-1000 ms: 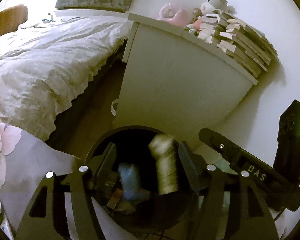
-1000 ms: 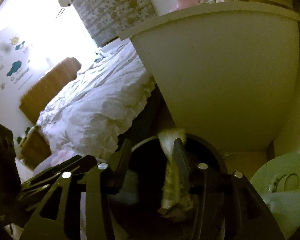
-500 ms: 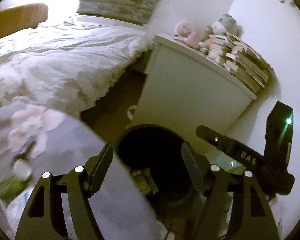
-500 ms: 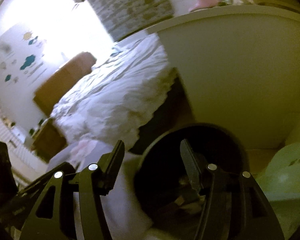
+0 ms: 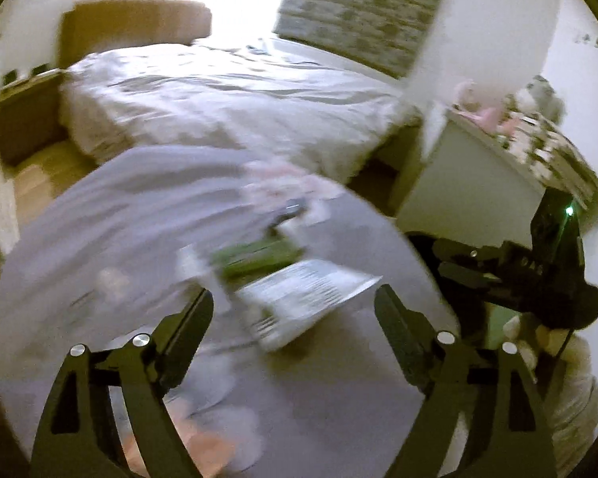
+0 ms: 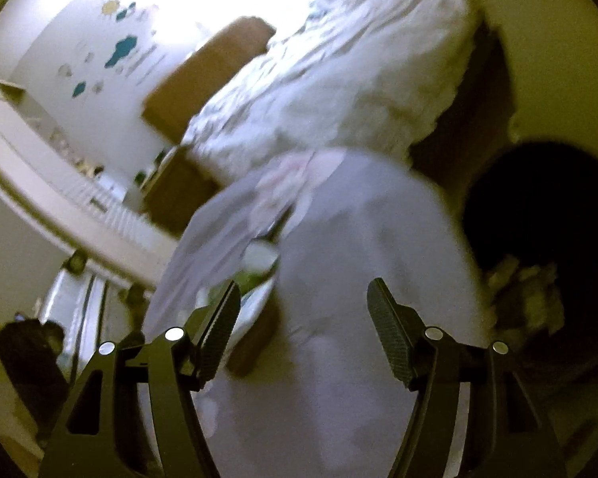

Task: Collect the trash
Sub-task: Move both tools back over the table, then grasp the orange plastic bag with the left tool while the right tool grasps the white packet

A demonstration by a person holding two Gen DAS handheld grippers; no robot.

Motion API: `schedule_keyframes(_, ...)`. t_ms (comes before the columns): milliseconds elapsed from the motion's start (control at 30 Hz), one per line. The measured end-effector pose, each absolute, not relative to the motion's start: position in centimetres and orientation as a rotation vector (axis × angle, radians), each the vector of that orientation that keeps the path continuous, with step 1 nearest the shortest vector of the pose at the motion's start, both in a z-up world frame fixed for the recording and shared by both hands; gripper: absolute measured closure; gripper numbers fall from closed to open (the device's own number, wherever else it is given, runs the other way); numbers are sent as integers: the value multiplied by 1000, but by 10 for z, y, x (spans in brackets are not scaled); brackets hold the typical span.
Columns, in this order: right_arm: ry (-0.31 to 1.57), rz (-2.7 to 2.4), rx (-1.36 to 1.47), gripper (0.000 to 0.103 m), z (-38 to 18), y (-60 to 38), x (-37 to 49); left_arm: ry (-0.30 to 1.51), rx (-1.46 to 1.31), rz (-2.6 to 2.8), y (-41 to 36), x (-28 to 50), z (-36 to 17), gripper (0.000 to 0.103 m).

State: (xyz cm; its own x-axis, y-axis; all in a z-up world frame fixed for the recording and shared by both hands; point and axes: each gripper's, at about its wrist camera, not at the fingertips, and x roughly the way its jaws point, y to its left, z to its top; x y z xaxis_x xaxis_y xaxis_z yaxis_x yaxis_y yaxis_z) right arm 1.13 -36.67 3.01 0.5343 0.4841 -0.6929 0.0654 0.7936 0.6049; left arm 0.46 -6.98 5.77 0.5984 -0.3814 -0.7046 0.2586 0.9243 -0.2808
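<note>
In the lower half of the left wrist view, my left claw (image 5: 295, 310) stood wide with nothing between its pads; its jaws had just been opening. Just above and between the fingertips, at the middle of the frame, lay the white printed wrapper (image 5: 303, 298) on the grey desk (image 5: 111, 223), its long axis running from lower left up to the right, so across the claw's line rather than along it. Touching it on the upper side was the green packet (image 5: 259, 257), blurred, lying on much the same slant. At the right edge I saw my right claw (image 5: 498, 275) over the dark bin (image 5: 422, 239), well apart from both scraps. I judged my left claw the nearer one and the wrapper its next pick.

In the right wrist view, my right claw (image 6: 303, 318) was also wide and empty, its jaws having just opened further. The bin (image 6: 538, 207) sat at the right of the frame, crumpled trash (image 6: 526, 290) inside it. The remaining scraps (image 6: 251, 298) peeped out just behind my left fingertip, too blurred to read.
</note>
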Motion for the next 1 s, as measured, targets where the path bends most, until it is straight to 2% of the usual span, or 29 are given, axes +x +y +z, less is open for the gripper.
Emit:
schedule_keyframes(267,1103,381,731,37,-3,-313,26,954,-138,-295,-19,-38,18,20)
schedule_keyframes(467,1119,386,748,37,-14,-291,38,978,-111,-270,-1,-52,-3,20)
schedule_keyframes(633,1088,361,650,58,-5,-273,47,990,-104,-258,7,-54,-17,20)
schedule_keyframes(833,1067,370,539,72,0,-252,52,986,-52,-276,3,-52,-25,23)
schedule_keyframes(933,1049,391,519,79,2,-251,51,970,-32,-294,-1,-51,-24,43)
schedule_keyframes(1000,1033,406,504,82,6,-252,49,966,-33,-313,-3,-50,-23,62)
